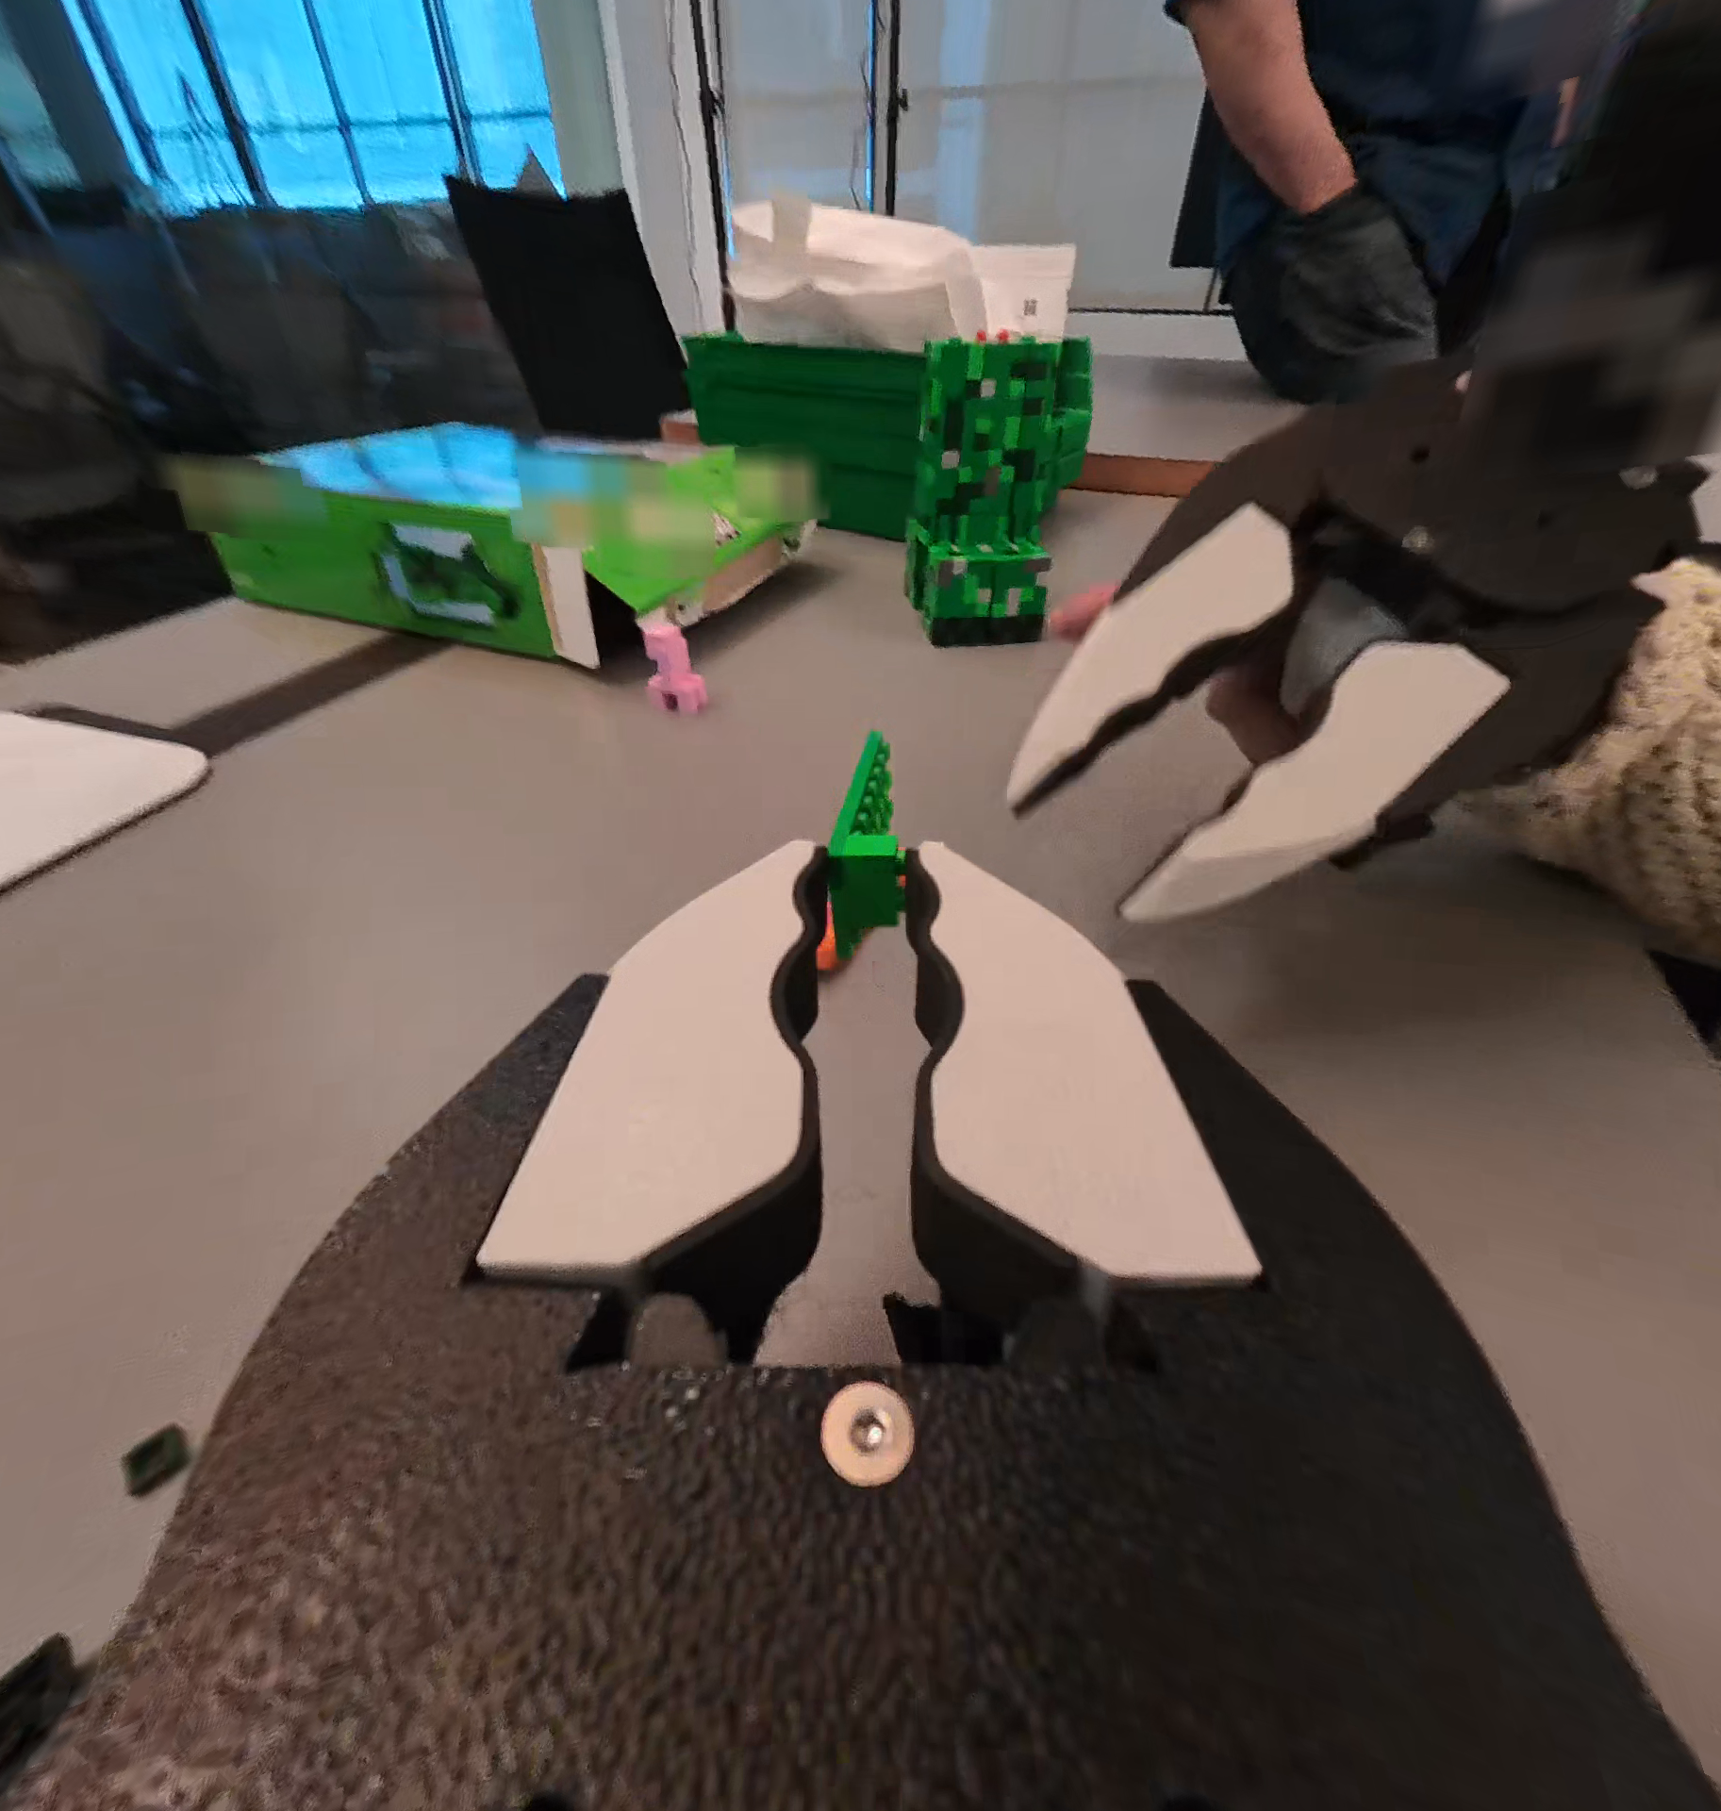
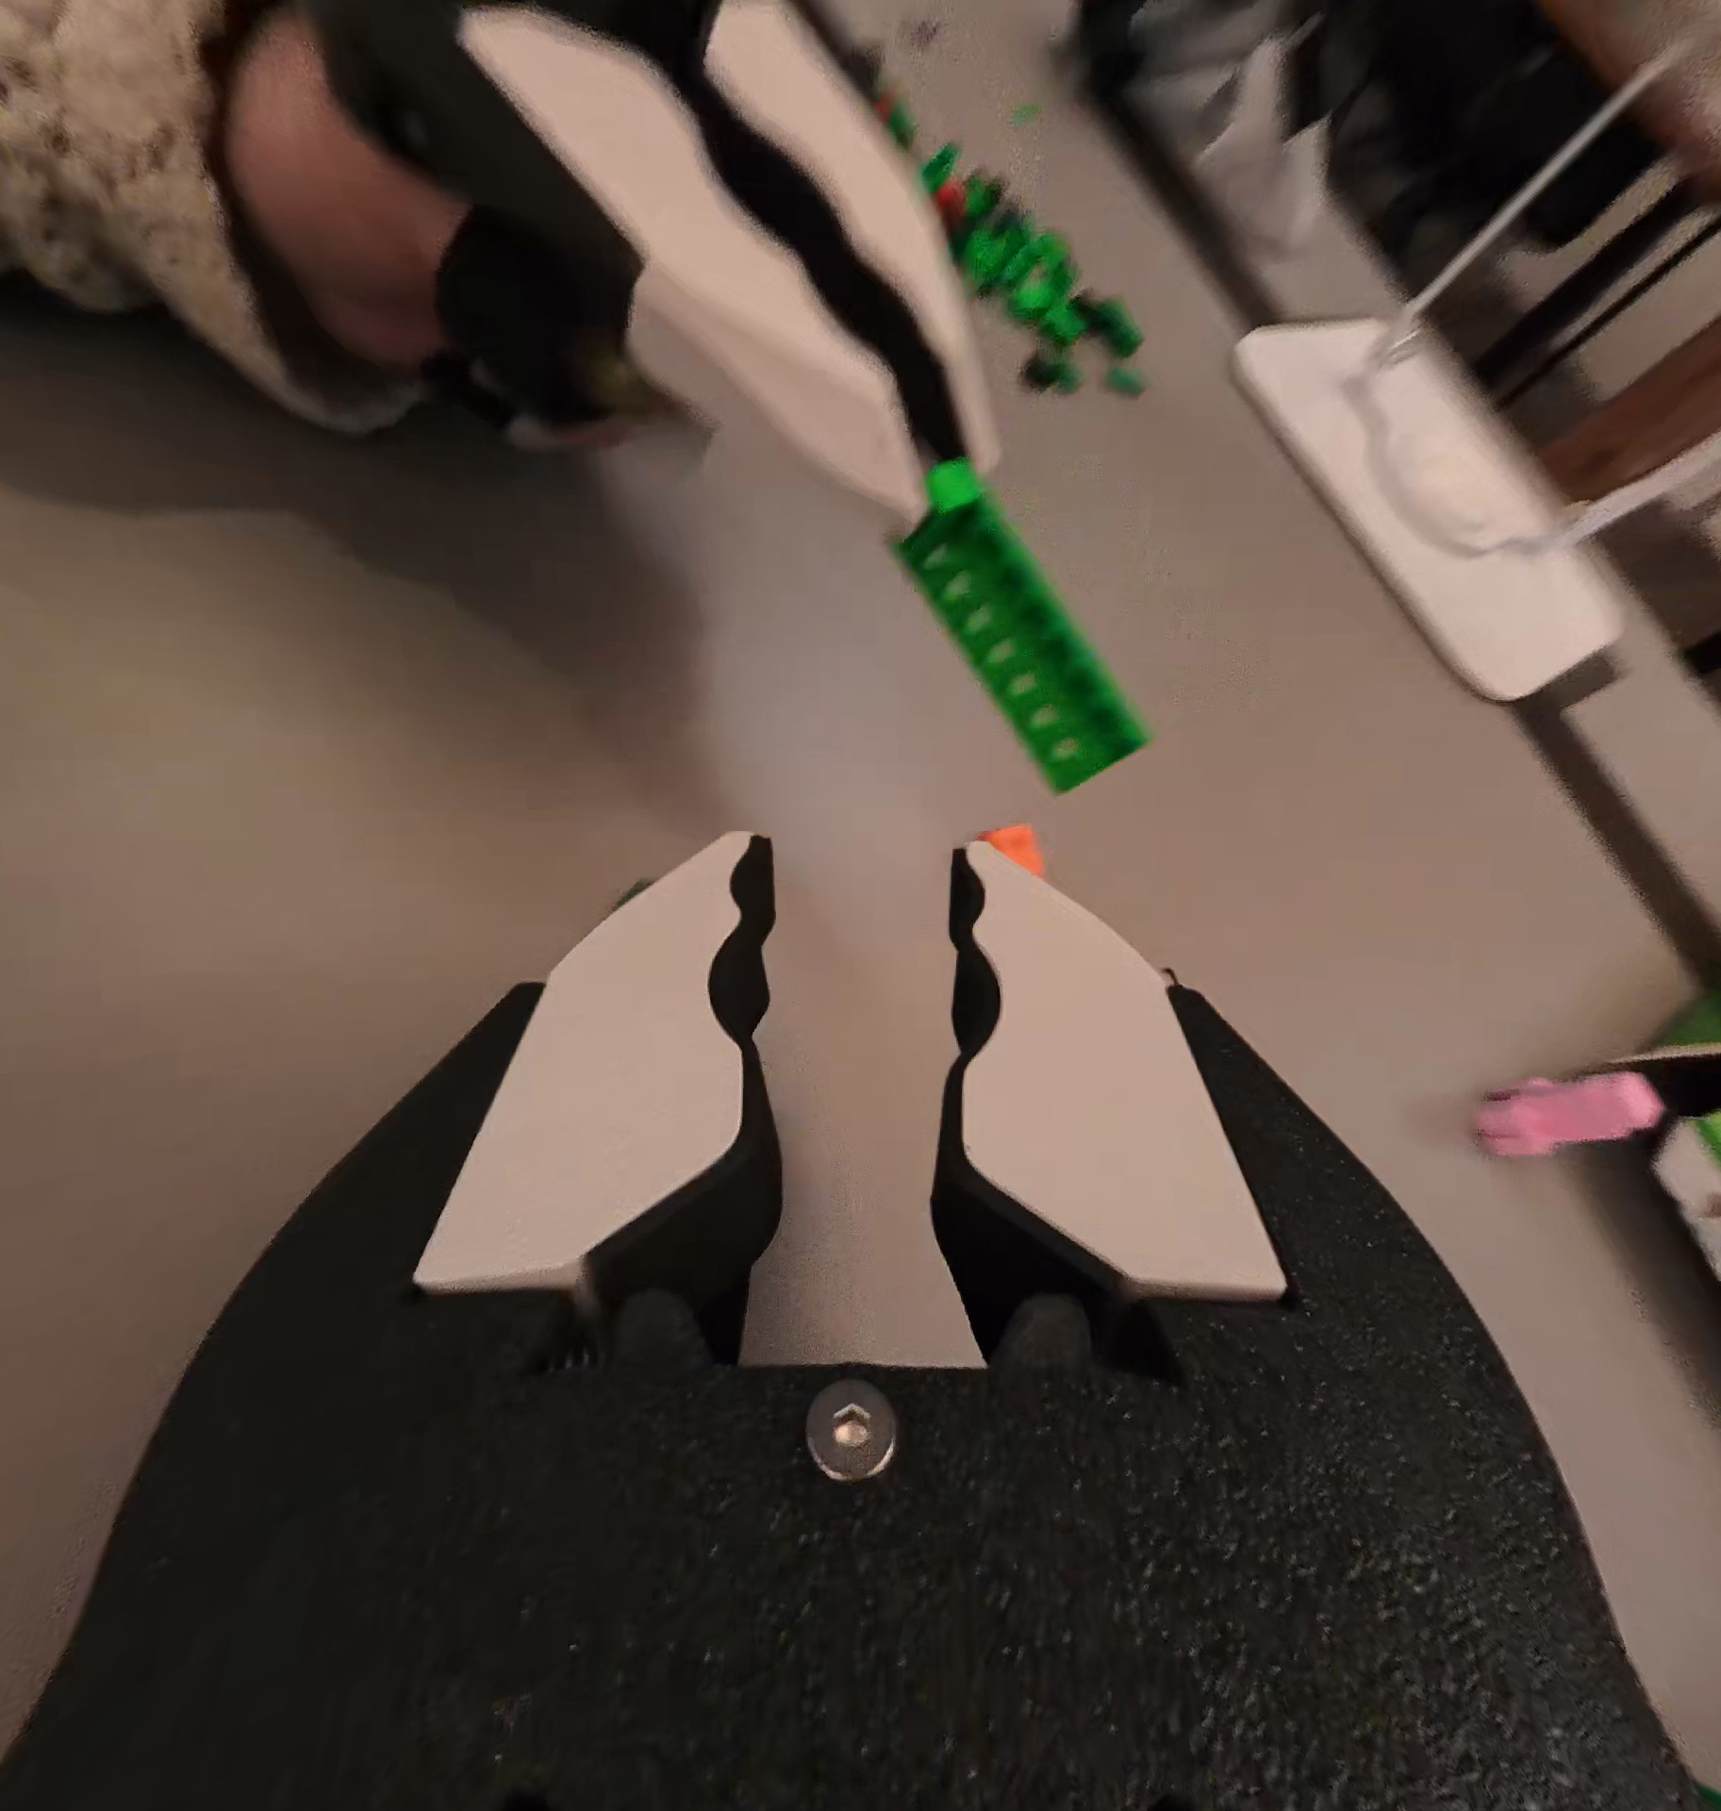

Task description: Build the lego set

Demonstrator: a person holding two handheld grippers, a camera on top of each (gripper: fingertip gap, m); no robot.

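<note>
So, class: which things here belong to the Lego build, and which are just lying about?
In the job:
left gripper
green plate
right gripper
orange piece
loose green bricks

Lying about:
white pad
white bag

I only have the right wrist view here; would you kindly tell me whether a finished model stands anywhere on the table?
Observer: Yes, a green blocky figure stands upright beyond the green plate that the left gripper holds.
Operator: Is the box nearby?
Observer: A green box lies left of that figure.
Operator: Is anyone else there?
Observer: A dark-gloved hand shows behind the figure, to its right.
</note>
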